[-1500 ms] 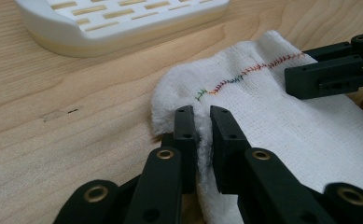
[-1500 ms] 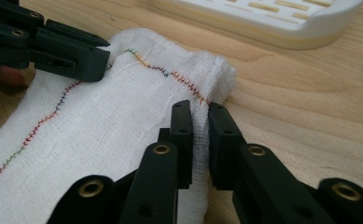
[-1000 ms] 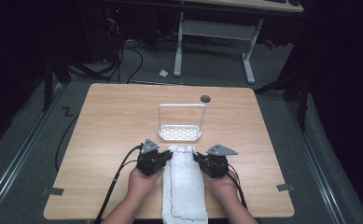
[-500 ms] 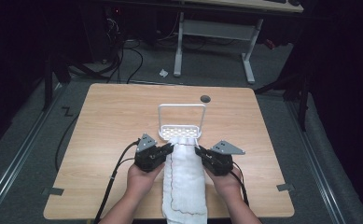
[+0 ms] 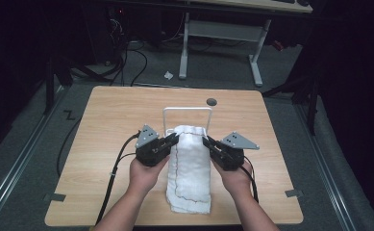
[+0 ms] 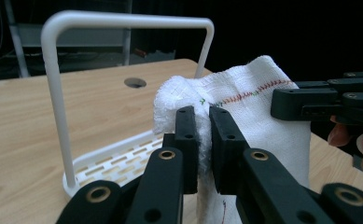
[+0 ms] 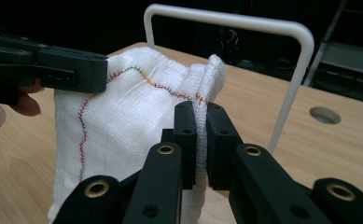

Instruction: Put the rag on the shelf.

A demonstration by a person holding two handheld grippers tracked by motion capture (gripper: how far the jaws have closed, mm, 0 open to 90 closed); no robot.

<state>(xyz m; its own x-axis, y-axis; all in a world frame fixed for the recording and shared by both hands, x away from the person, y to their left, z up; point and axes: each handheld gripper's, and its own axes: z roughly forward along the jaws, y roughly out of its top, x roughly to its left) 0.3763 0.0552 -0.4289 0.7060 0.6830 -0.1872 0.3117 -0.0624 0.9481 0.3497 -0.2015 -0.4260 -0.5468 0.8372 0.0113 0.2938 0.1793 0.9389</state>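
Note:
A white cloth (image 5: 190, 163) with coloured stitching along its edge hangs between my two grippers, its lower end still lying on the wooden table (image 5: 107, 120). My left gripper (image 5: 175, 138) is shut on the cloth's upper left corner (image 6: 188, 95). My right gripper (image 5: 205, 141) is shut on the upper right corner (image 7: 212, 70). Just behind the cloth stands a white rack (image 5: 187, 110) with a tall hoop handle (image 6: 123, 21) and a slotted base (image 6: 118, 161). In the right gripper view the hoop (image 7: 244, 23) rises beyond the cloth (image 7: 123, 116).
A round hole (image 5: 211, 101) is set in the table near its far edge. Cables (image 5: 117, 163) trail from the grippers toward the table's front left. Desk legs (image 5: 184, 48) and cables lie on the floor beyond the table.
Both grippers have risen, lifting the cloth's top edge off the table. The cloth now hangs in front of the rack and hides its base in the high view.

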